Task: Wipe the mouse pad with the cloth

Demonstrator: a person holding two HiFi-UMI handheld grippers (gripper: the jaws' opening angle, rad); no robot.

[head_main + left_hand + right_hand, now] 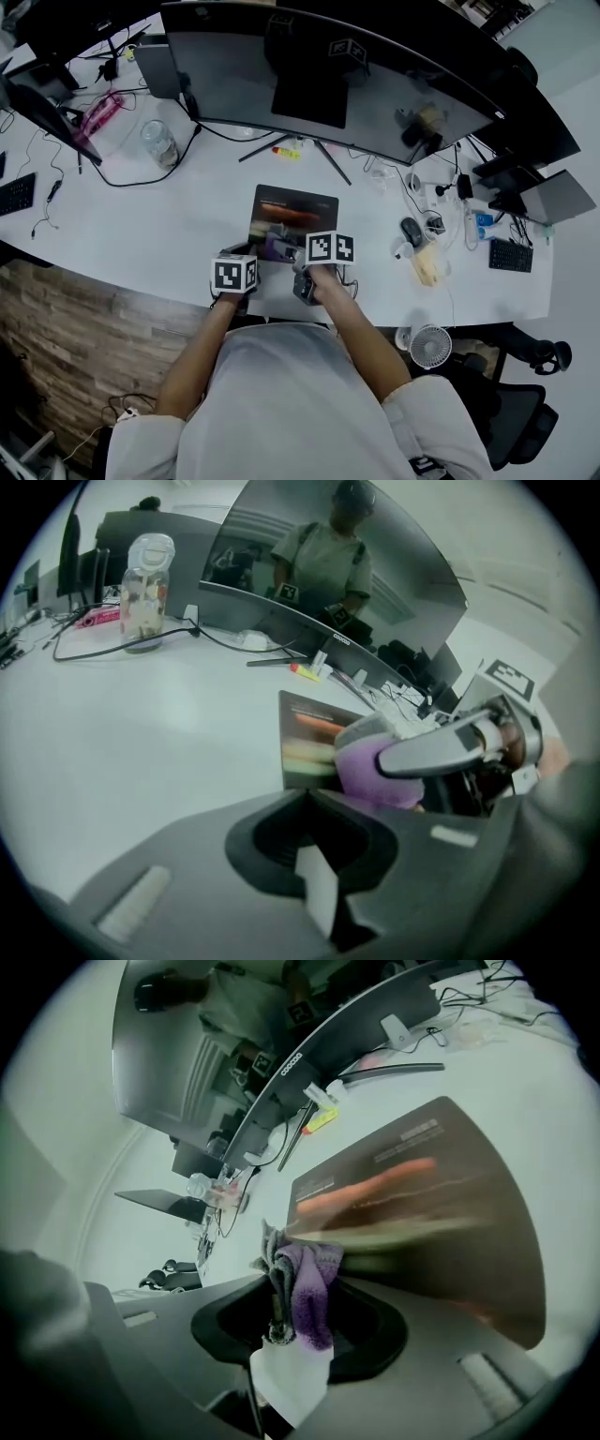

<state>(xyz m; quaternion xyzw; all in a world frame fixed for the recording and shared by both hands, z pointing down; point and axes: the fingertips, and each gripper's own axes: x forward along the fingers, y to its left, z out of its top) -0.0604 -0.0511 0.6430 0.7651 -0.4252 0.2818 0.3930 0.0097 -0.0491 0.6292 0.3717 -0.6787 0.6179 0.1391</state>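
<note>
A dark mouse pad [295, 211] with an orange streak lies on the white desk [169, 230], in front of the monitor stand. My right gripper [287, 251] is shut on a purple and grey cloth [276, 246] at the pad's near edge. In the right gripper view the cloth [309, 1283] hangs bunched from the right gripper [291, 1335], just short of the pad [441, 1194]. My left gripper [246, 255] hovers beside the pad's near left corner, jaws together and empty. The left gripper view shows the left gripper [314, 874], the pad [305, 733], the cloth [370, 775] and the right gripper [441, 752].
A wide curved monitor [328, 75] stands behind the pad, its stand legs spread on the desk. A glass jar [159, 142] and cables sit at the back left. A yellow-red marker [286, 152], a mouse [411, 231] and a small fan [429, 345] lie to the right.
</note>
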